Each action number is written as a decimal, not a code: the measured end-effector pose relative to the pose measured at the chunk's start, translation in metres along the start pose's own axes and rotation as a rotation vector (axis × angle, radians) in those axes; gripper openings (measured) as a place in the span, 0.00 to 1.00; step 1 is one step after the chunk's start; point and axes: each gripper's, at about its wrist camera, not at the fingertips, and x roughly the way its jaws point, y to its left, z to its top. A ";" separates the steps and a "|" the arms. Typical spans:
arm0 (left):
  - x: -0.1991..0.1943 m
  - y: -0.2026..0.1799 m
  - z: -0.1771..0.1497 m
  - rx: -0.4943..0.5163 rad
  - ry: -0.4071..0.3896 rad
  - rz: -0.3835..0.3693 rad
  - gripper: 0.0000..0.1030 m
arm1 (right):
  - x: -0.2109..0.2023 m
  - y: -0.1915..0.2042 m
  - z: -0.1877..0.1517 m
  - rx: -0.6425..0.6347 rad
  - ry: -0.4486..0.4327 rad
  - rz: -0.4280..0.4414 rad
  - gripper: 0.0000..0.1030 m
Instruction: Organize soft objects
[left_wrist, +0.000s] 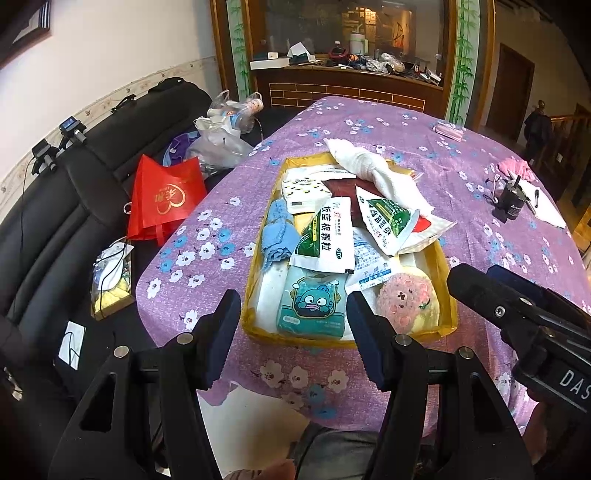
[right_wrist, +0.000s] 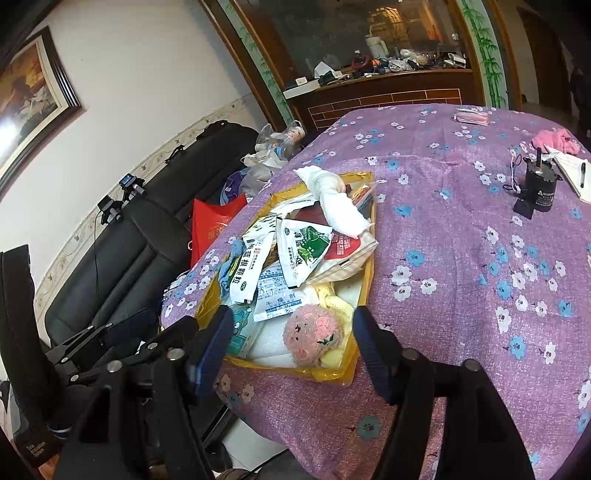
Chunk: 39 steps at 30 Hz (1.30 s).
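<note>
A yellow-edged clear bag lies on the purple floral tablecloth, full of soft things: a white rolled towel, a blue knit cloth, green-and-white sachets, a teal cartoon tissue pack, a pink plush. My left gripper is open and empty, held above the bag's near edge. My right gripper is open and empty over the bag's near end; it also shows at the right of the left wrist view.
A pink cloth, a black cylinder, a notepad with pen and a pink packet lie on the far table. A black sofa at left holds a red bag and plastic bags.
</note>
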 end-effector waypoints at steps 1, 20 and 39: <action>0.000 0.000 0.000 0.001 0.001 0.002 0.58 | 0.000 0.000 0.000 -0.001 -0.003 -0.001 0.69; 0.007 -0.001 0.002 0.007 0.007 0.016 0.58 | 0.002 0.012 0.001 -0.052 0.011 -0.058 0.69; 0.015 -0.004 0.002 0.017 0.022 0.031 0.58 | 0.008 0.002 0.001 -0.029 0.026 -0.053 0.69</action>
